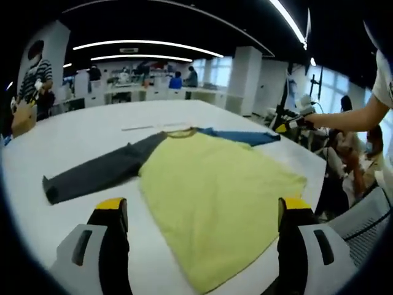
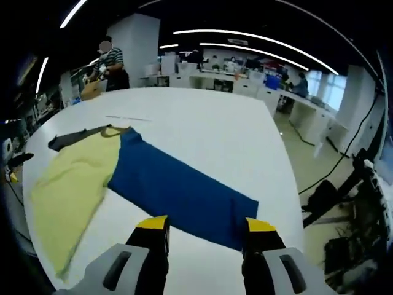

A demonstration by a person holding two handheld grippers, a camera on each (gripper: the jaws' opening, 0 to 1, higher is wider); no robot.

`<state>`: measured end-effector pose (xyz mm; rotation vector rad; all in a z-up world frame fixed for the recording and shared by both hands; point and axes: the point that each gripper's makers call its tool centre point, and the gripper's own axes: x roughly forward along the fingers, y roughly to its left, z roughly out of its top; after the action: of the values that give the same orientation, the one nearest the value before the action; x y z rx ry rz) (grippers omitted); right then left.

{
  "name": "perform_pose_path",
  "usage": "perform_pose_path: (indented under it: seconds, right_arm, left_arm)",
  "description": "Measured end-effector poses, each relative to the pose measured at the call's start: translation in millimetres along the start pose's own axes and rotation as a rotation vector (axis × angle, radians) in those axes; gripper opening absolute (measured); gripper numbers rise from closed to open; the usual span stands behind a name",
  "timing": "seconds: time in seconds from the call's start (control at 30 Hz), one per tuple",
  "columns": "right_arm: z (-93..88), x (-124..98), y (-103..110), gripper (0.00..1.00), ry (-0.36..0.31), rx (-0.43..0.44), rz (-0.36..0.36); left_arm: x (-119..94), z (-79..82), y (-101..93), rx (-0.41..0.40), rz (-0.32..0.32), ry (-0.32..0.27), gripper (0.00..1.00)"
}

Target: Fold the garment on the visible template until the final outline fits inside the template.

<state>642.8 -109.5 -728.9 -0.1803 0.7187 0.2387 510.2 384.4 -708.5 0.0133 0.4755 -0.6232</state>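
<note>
Yellow-tipped jaws of the left gripper (image 1: pixel 202 212) stand wide apart at the bottom of the left gripper view, released, grasping nothing, with the hem of the shirt (image 1: pixel 215 190) lying between and just beyond them. That shirt lies flat on the white desk (image 1: pixel 86 132), its yellow-green body spread toward the camera and its collar pointing away. Its sleeves stretch out to either side, so the long axis runs across the view: the grey sleeve (image 1: pixel 101 172) reaches left, the blue sleeve (image 1: pixel 242 136) reaches right toward the desk edge. Near the blue sleeve's end, the right gripper (image 1: pixel 288 125) comes in from the right, held by a person's arm (image 1: pixel 356 117).

In the right gripper view, the right gripper's (image 2: pixel 206 227) jaws are also spread and released, set just before the cuff end of the blue sleeve (image 2: pixel 178 190). The sleeve runs from the jaws diagonally up and left to the yellow body (image 2: pixel 73 178), with the grey sleeve (image 2: pixel 70 138) showing past the collar.

Beyond the desk, people (image 2: pixel 110 61) stand and sit among other office desks.
</note>
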Motion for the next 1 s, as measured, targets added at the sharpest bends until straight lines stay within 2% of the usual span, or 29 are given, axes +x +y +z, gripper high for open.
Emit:
perform_pose_path:
  seconds: [0.33, 0.47, 0.6, 0.77, 0.87, 1.0]
  right_arm:
    - [-20.8, 19.9, -27.7, 0.33, 0.106, -0.064, -0.025]
    - [-21.4, 24.3, -34.2, 0.29, 0.113, -0.084, -0.026]
    - [-29.6, 37.6, -47.5, 0.25, 0.171, -0.123, -0.017]
    - [-36.2, 35.4, -49.3, 0.14, 0.209, -0.141, -0.028]
    - [-41.5, 35.3, -50.7, 0.13, 0.228, -0.118, -0.028]
    - [-43.6, 25.5, -40.5, 0.0, 0.245, -0.132, -0.036]
  left_arm:
    - [-0.5, -3.7, 4.2, -0.005, 0.015, 0.017, 0.99]
    - [-0.8, -2.6, 5.2, -0.006, 0.02, 0.016, 0.98]
    - [-3.3, -2.4, 6.6, -0.012, 0.03, 0.015, 0.97]
    - [-9.0, -0.5, 12.1, 0.007, 0.06, 0.011, 0.94]
    - [-9.8, 2.6, 10.9, 0.005, 0.064, 0.003, 0.93]
    - [-10.2, 2.7, 12.3, 0.006, 0.074, 0.008, 0.91]
